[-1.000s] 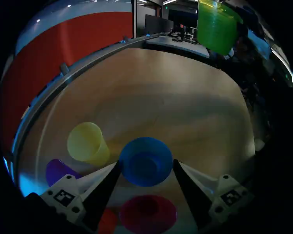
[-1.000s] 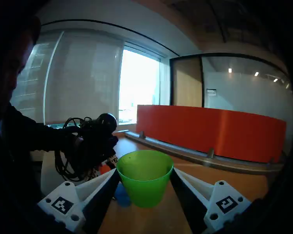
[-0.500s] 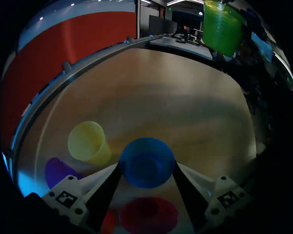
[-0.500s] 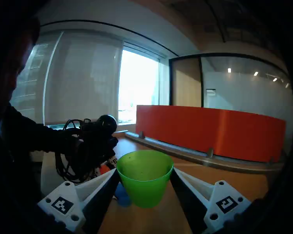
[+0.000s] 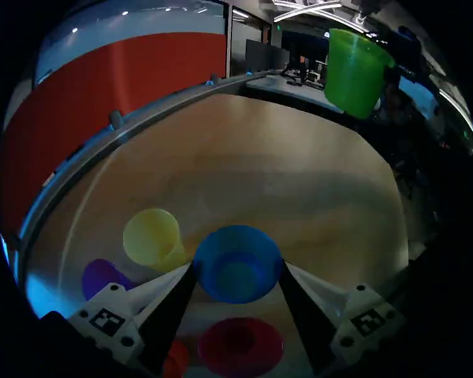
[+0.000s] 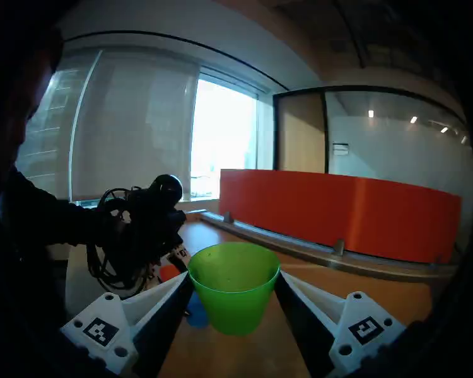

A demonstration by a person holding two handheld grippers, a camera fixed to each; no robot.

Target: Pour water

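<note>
L gripper (image 5: 235, 269) clamps blue cup (image 5: 238, 261), R gripper (image 6: 233, 277) green cup (image 6: 234, 299); left gripper view adds yellow cup (image 5: 151, 239).

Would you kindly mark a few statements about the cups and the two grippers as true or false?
1. The right gripper grips a green cup between its fingers. True.
2. The left gripper grips a yellow cup. False: its fingers press on a blue cup. The yellow cup stands apart on the table.
3. The green cup lies on its side on the table. False: it is held upright, mouth up, above the table.
4. A purple cup sits on the table close to the yellow cup. True.
5. An orange partition runs along the table's far edge. True.
</note>
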